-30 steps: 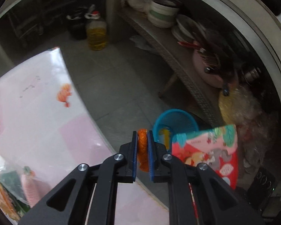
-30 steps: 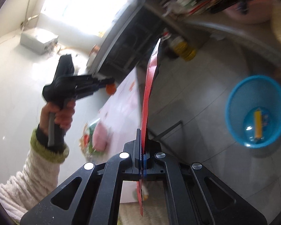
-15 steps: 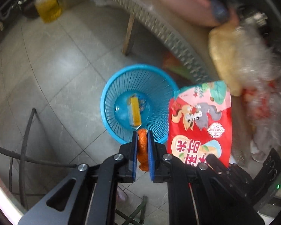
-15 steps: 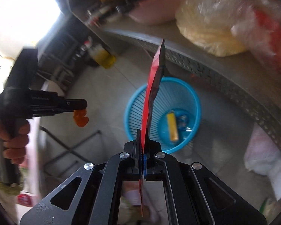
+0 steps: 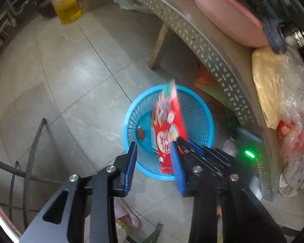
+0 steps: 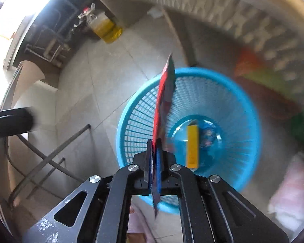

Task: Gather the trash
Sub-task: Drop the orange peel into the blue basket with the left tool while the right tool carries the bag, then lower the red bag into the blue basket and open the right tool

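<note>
Red foil snack packet (image 6: 163, 101), thin, light and floppy, is hanging edge-on over the blue basket (image 6: 251, 109), its lower edge between the nearly closed right tongs (image 6: 155, 162). Left tongs (image 5: 153, 158), at 7 o'clock of the basket, have just been opening and are holding nothing; an orange scrap (image 5: 140, 134) is lying inside the basket.

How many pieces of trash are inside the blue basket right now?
3 that I can see: a yellow wrapper and a blue wrapper on the bottom of the basket, and an orange peel falling in. The red bag may hide more.
</note>
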Demonstrator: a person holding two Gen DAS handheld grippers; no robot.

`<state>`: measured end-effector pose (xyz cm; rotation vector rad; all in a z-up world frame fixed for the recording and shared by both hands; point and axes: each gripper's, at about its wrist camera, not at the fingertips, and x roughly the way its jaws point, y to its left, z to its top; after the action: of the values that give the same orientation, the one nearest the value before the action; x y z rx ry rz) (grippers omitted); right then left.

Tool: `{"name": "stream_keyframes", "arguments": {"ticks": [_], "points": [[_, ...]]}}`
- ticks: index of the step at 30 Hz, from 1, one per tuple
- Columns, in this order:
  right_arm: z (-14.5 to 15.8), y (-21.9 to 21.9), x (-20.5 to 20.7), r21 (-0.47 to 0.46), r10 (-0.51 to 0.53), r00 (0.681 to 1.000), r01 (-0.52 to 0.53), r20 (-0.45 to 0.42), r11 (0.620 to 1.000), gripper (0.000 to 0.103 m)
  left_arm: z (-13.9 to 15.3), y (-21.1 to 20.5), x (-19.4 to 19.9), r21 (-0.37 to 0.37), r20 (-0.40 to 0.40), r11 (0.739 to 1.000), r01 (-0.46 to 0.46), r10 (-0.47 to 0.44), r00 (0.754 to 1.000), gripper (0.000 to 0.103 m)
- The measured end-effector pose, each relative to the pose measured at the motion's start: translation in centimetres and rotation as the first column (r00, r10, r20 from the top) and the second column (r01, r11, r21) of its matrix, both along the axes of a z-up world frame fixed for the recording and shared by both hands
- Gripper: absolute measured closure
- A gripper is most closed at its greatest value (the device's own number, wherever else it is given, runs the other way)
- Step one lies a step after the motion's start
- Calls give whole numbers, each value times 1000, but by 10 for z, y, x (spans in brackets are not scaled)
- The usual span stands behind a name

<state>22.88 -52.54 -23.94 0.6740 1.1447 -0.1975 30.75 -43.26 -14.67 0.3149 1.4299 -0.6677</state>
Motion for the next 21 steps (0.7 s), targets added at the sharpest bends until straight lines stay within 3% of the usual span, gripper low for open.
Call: {"name": "stream_keyframes", "arguments": {"ticks": [8,12,16,21], "points": [[-37,0,33,55,14,996,-9,-86,998,94,76,48,-1,-144,64,988,-56,65,996,62],[-40,-8,35,162,-54,999,54,-6,985,102,112,82,-9,-253,68,962,-100,120,990,61],[-34,-12,30,251,-161,983,136,83,958,102,139,119,-25,-320,117,941,-106,150,982,61],[-61,0,39,171,-112,993,116,-35,978,103,159,165,-50,-355,199,928,-113,193,961,61]]}}
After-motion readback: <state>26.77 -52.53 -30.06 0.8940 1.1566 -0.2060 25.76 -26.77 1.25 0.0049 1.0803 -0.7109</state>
